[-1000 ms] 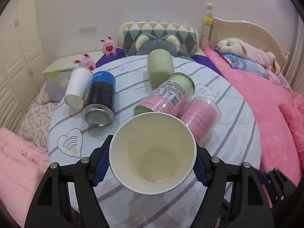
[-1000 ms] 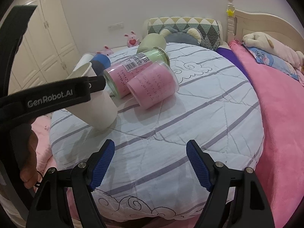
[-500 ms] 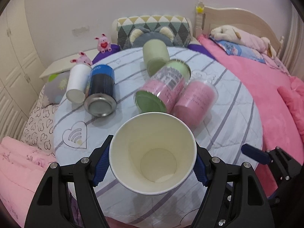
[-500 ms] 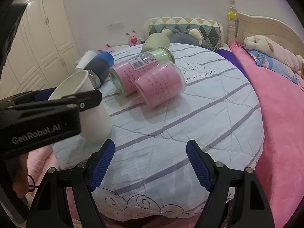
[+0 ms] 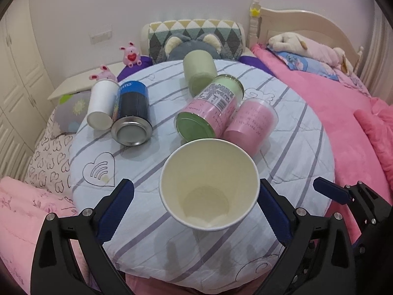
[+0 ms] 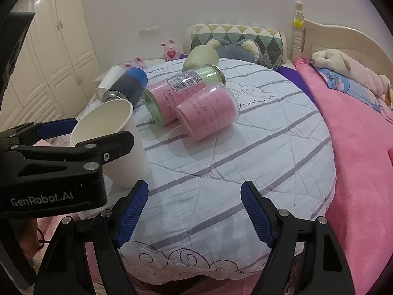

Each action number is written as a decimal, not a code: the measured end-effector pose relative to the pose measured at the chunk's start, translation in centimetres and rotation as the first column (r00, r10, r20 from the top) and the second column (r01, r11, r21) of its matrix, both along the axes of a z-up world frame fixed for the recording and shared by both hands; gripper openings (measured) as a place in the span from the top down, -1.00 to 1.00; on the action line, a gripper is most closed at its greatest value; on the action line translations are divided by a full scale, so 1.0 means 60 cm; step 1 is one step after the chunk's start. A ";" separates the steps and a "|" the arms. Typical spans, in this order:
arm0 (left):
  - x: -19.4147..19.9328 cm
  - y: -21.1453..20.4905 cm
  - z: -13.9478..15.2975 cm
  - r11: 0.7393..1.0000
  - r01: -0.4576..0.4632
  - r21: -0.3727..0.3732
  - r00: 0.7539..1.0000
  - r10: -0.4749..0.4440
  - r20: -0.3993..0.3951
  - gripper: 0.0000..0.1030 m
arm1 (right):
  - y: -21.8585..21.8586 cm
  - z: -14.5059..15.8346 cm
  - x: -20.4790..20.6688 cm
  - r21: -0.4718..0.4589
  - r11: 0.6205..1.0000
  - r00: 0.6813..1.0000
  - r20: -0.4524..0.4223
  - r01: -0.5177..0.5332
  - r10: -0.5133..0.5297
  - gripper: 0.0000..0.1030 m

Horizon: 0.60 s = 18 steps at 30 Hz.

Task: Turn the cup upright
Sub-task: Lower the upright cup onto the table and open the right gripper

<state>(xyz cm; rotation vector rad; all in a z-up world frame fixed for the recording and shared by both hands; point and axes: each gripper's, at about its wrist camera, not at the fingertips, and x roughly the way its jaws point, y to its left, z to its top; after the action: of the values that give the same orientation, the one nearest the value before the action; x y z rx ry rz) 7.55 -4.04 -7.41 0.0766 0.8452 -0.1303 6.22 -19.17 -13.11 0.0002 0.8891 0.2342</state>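
Observation:
A white paper cup (image 5: 208, 184) stands upright on the round cushion (image 5: 289, 152), mouth up, near its front edge. My left gripper (image 5: 196, 204) is open, its blue pads standing apart from the cup on both sides; a gap shows at the left pad. The cup also shows in the right wrist view (image 6: 115, 142), with the left gripper's fingers (image 6: 73, 147) around it. My right gripper (image 6: 194, 213) is open and empty over the cushion's front edge, to the right of the cup.
Lying on the cushion: a pink-and-green jar (image 5: 211, 110), a pink cup (image 5: 250, 125), a green cup (image 5: 199, 71), a blue can (image 5: 132, 115) and another white cup (image 5: 102, 103). A pink bed (image 5: 343, 123) lies right, cabinets (image 6: 61, 49) left.
My left gripper has opened and let go of the white cup, which now stands on the cushion. The left gripper has drawn back and up a little. The right gripper barely moved.

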 end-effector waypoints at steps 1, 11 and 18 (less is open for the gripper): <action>-0.003 0.002 0.002 1.000 0.000 -0.002 1.000 0.000 0.007 -0.94 | 0.001 0.002 -0.002 -0.001 1.000 1.000 0.002 -0.001 0.001 -0.54; -0.049 0.045 0.042 1.000 -0.009 -0.030 0.994 0.012 0.111 -0.97 | 0.013 0.025 -0.020 -0.012 1.000 0.999 0.045 0.007 -0.006 -0.54; -0.078 0.072 0.054 0.999 -0.032 -0.031 0.986 0.037 0.160 -0.97 | 0.024 0.043 -0.036 -0.020 1.000 0.997 0.078 0.004 -0.002 -0.54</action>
<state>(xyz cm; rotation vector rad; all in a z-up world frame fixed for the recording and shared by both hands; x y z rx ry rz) 2.87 0.27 -4.16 0.0451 0.6836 -0.1020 4.09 -17.72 -10.51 -0.0259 0.8137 0.2213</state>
